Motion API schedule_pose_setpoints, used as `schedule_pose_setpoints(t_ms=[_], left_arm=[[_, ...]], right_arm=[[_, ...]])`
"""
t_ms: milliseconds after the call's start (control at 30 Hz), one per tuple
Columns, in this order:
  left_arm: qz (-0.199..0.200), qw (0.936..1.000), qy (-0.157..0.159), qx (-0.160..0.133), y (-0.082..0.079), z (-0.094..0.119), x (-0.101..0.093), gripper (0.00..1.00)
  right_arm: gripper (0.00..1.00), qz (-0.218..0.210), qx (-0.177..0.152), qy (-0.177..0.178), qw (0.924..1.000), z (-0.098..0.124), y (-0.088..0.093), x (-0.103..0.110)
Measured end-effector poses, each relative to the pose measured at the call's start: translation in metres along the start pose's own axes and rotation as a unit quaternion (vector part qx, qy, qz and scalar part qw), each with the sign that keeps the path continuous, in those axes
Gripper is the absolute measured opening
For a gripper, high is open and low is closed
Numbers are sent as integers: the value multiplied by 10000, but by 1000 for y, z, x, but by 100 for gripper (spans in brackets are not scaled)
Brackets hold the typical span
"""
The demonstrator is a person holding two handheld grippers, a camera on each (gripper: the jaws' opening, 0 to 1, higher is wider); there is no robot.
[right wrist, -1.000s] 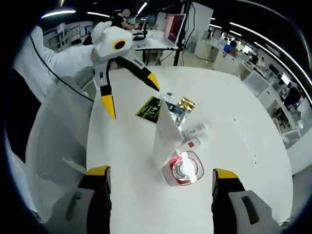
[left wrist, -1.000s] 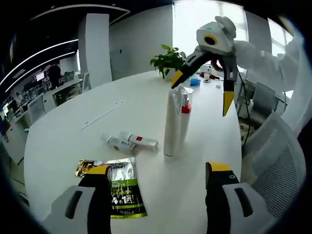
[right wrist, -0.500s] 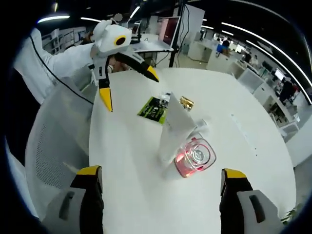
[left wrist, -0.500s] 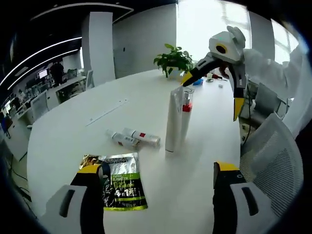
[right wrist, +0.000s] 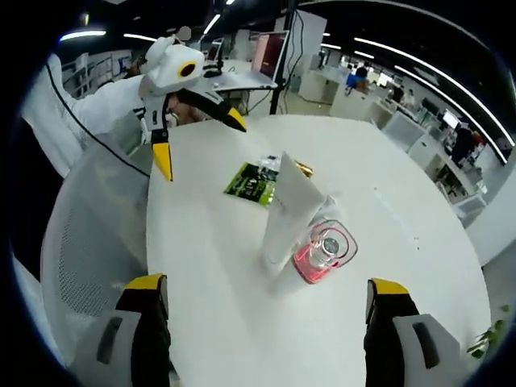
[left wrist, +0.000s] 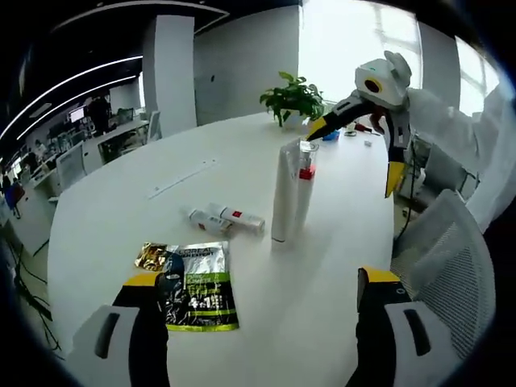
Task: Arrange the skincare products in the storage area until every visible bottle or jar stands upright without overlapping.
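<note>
A tall white tube (left wrist: pixel 284 193) stands upright at the table's middle with a clear bottle (left wrist: pixel 305 181), red inside, close behind it. In the right gripper view the same white tube (right wrist: pixel 286 211) and the clear bottle (right wrist: pixel 325 251) are seen from above. Two small white bottles (left wrist: pixel 226 219) lie on their sides to the left. A green and silver sachet (left wrist: pixel 193 285) lies flat near my left gripper (left wrist: pixel 258 322), which is open and holds nothing. My right gripper (right wrist: pixel 262 318) is open above the bottle; it hangs over the table as the right gripper (left wrist: pixel 363 113).
The round white table (left wrist: pixel 121 218) has bare room around the products. A potted plant (left wrist: pixel 292 97) stands at its far edge. A mesh office chair (left wrist: pixel 447 266) sits beside the table. The left gripper (right wrist: pixel 185 89) and a white sleeve (right wrist: pixel 89 101) show past the sachet (right wrist: pixel 254 181).
Both grippers have drawn back and apart, so the products look smaller in both views. The tube and bottle stand as before; the bottles and sachet lie still.
</note>
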State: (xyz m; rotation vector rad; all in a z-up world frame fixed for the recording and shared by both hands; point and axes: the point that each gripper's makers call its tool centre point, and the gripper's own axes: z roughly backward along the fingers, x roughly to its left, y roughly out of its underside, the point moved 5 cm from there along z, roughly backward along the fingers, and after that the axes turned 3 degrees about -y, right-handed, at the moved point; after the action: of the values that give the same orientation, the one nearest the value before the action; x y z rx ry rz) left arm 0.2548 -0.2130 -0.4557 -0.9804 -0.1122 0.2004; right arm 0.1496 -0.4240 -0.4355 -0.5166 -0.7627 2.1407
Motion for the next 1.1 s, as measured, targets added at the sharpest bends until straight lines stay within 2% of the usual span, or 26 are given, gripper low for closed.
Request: schedule_pose_setpoints(t_ms=[67, 167, 433, 833, 967, 1100], left_arm=[[75, 9999, -61, -44, -1, 3, -1, 93], [85, 9999, -77, -74, -1, 8, -2, 94], [171, 9995, -215, -124, -1, 16, -5, 93], [186, 9995, -214, -150, 5, 26, 0, 97], [252, 9993, -246, -143, 5, 29, -7, 99], [272, 9992, -243, -140, 8, 31, -5, 99]], right_arm=[[100, -121, -108, 106, 9998, 2, 2, 4], [100, -180, -103, 186, 9996, 4, 8, 9], [100, -298, -39, 189, 9994, 8, 19, 18], [100, -243, -70, 256, 9994, 15, 15, 21], [100, -280, -79, 258, 9992, 16, 13, 21], [100, -269, -53, 249, 9993, 17, 12, 19]])
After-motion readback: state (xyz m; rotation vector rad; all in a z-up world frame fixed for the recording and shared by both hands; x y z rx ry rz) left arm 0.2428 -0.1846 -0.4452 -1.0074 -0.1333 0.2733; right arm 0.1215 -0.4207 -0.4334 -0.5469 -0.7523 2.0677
